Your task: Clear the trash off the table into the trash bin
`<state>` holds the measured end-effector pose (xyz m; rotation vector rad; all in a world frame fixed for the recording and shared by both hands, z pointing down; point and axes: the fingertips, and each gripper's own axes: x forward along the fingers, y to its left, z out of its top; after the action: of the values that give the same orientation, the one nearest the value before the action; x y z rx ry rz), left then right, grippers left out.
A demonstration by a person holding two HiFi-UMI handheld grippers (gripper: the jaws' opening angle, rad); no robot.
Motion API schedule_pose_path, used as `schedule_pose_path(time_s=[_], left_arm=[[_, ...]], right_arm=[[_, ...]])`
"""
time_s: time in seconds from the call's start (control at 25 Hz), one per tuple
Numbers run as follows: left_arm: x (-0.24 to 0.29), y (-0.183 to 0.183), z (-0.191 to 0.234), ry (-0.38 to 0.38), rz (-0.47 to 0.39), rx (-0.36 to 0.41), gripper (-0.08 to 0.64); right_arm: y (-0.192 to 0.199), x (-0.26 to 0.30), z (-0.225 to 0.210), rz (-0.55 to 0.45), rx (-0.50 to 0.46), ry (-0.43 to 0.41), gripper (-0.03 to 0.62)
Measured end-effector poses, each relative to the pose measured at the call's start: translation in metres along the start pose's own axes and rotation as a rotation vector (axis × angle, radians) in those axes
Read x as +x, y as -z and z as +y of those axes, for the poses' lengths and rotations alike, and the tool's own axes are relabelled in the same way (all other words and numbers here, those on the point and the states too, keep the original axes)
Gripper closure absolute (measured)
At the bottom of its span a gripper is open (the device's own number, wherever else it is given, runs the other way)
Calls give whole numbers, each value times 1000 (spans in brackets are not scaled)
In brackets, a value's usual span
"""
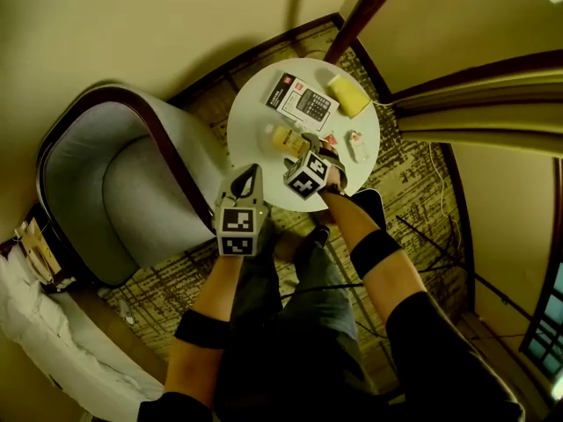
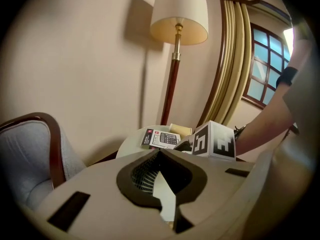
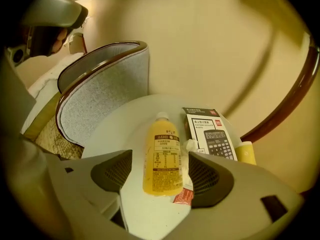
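A yellow juice bottle point(image 1: 287, 139) lies on its side on the round white table point(image 1: 255, 112). My right gripper point(image 1: 310, 144) hangs just over it, pointing steeply down. In the right gripper view the bottle point(image 3: 162, 159) lies between the spread fingers of my right gripper point(image 3: 160, 174), which is open, and neither pad touches it. A red wrapper point(image 3: 184, 196) and a crumpled white scrap point(image 3: 192, 145) lie beside the bottle. My left gripper point(image 1: 249, 174) is shut and empty, off the table's near-left edge. No trash bin is in view.
A calculator box point(image 1: 302, 101) and a yellow cup point(image 1: 348, 95) lie at the table's far side, and a small white packet point(image 1: 357, 145) lies at its right. A grey armchair point(image 1: 132, 183) stands close on the left. A floor lamp point(image 2: 179, 14) and curtains point(image 2: 227, 69) stand behind the table.
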<state>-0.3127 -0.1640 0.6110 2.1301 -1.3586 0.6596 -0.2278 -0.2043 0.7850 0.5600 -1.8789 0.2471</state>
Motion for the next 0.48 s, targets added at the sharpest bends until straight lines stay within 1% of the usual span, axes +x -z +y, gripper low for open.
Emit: schedule_pose_path(time_s=[0.12, 0.28, 0.32, 0.4, 0.48], left_arm=[[1, 5, 8, -1, 1, -20, 560], [1, 9, 16, -1, 1, -27, 560], [0, 10, 17, -2, 0, -27, 560], [-2, 11, 21, -3, 0, -27, 560], [-5, 13, 25, -5, 1, -28, 560]], right_arm=[[1, 13, 3, 34, -53, -2, 213], [5, 26, 4, 75, -61, 4, 213], [7, 28, 4, 87, -66, 5, 220], [11, 30, 4, 108, -71, 10, 255], [12, 31, 4, 120, -66, 18, 269]])
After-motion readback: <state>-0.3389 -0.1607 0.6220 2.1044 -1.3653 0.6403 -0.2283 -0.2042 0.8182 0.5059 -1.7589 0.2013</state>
